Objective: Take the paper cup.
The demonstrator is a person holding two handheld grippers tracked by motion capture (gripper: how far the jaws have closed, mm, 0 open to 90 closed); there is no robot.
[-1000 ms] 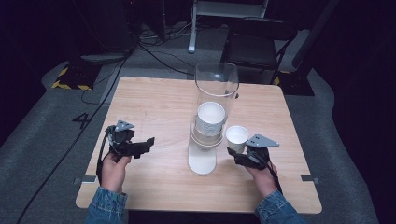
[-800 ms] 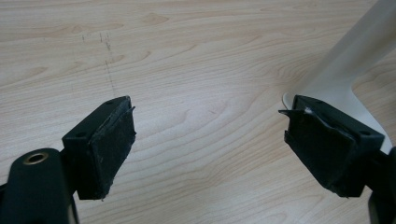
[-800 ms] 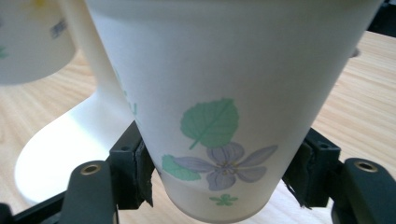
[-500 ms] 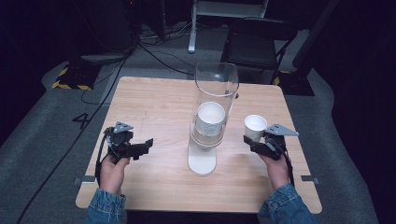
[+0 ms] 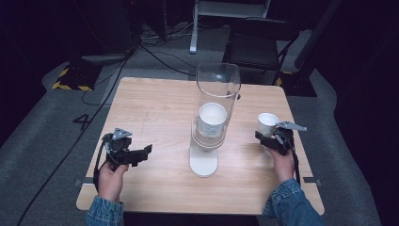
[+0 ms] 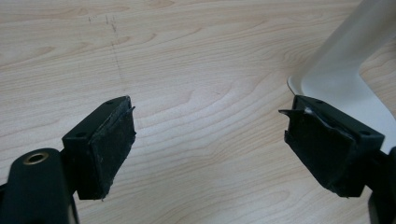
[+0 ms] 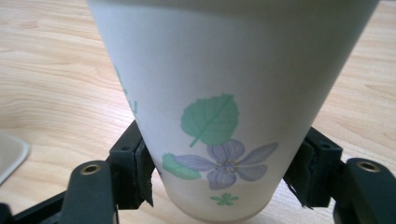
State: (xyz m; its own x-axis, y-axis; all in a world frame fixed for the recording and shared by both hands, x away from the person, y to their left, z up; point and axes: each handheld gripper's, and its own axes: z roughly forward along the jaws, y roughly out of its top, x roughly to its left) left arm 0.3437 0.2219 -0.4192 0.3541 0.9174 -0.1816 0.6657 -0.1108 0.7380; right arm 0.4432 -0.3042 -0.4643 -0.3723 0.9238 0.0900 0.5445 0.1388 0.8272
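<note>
paper cup [image 7: 224,107]: white, green leaves, purple flower | worktop [image 5: 155,108]: pale wood grain | dispenser base [image 5: 203,162]: white | tool pads [image 6: 109,149]: black

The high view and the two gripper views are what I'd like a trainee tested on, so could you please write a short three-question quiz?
1. True or false: the left gripper is shut on a cup.
2. What does the right gripper hold? A) a lid B) a paper cup C) a spoon
3. Fill in: the clear dispenser stands on the ____ of the table, between the two hands.

Key
1. False: its jaws stand wide apart over bare wood.
2. B: both pads press the cup's lower sides, and its base sits clear of the table.
3. Middle.
</note>
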